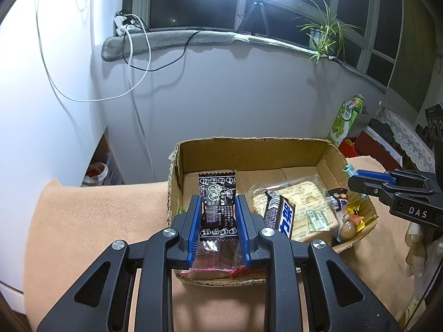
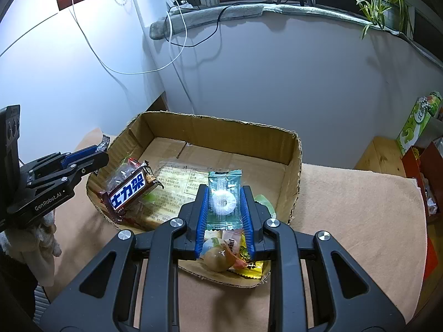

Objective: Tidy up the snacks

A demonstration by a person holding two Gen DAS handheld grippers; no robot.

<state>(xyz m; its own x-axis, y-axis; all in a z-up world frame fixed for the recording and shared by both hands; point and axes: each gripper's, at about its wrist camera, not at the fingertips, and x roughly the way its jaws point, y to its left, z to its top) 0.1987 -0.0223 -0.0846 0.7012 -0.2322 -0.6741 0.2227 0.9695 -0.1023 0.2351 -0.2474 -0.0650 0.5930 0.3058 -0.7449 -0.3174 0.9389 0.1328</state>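
Above the near end of the cardboard box (image 1: pixel 249 149), light, crinkly, slippery: black packet (image 1: pixel 217 204) pinched in left gripper (image 1: pixel 218 207) jaws, teal candy packet (image 2: pixel 223 199) in right gripper (image 2: pixel 224 207) jaws, best gripped mid-body.

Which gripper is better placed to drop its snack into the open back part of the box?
Probably left: the left gripper holds its black packet facing the cardboard box's bare floor.

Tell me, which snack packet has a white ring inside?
The teal see-through packet pinched in the right gripper. The left gripper's packet is black with white print, no ring.
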